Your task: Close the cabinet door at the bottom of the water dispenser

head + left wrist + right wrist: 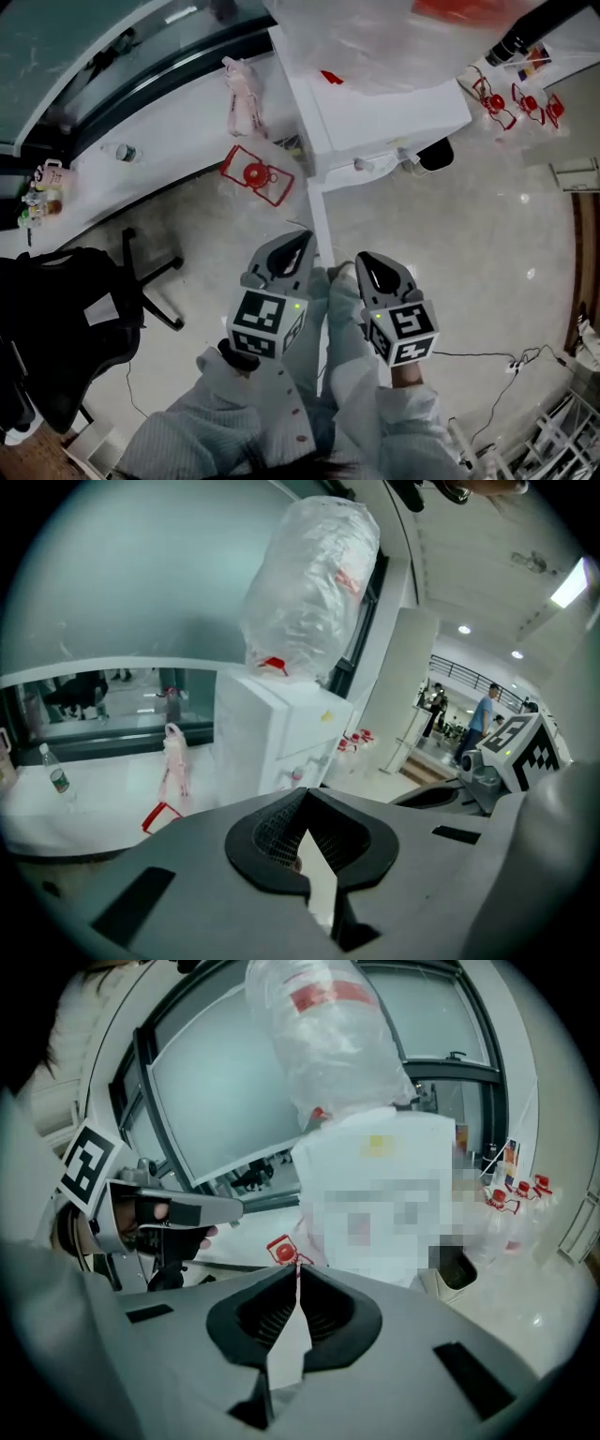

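The white water dispenser (375, 103) stands at the top centre of the head view, with a plastic-wrapped bottle (309, 583) on top of it. Its bottom cabinet door (319, 220) stands open and shows edge-on as a thin white strip running toward me. My left gripper (305, 238) is just left of the door's near end, shut and empty. My right gripper (362, 259) hangs just right of that end, also shut and empty. Both point at the dispenser (272, 733) (394, 1176). Whether either one touches the door I cannot tell.
A red-framed jug holder (255, 174) lies on the floor left of the dispenser. Red-capped bottles (516, 101) stand at the right. A black office chair (66, 319) is at the left, by a white ledge (159, 141). A cable (487, 361) crosses the floor on the right.
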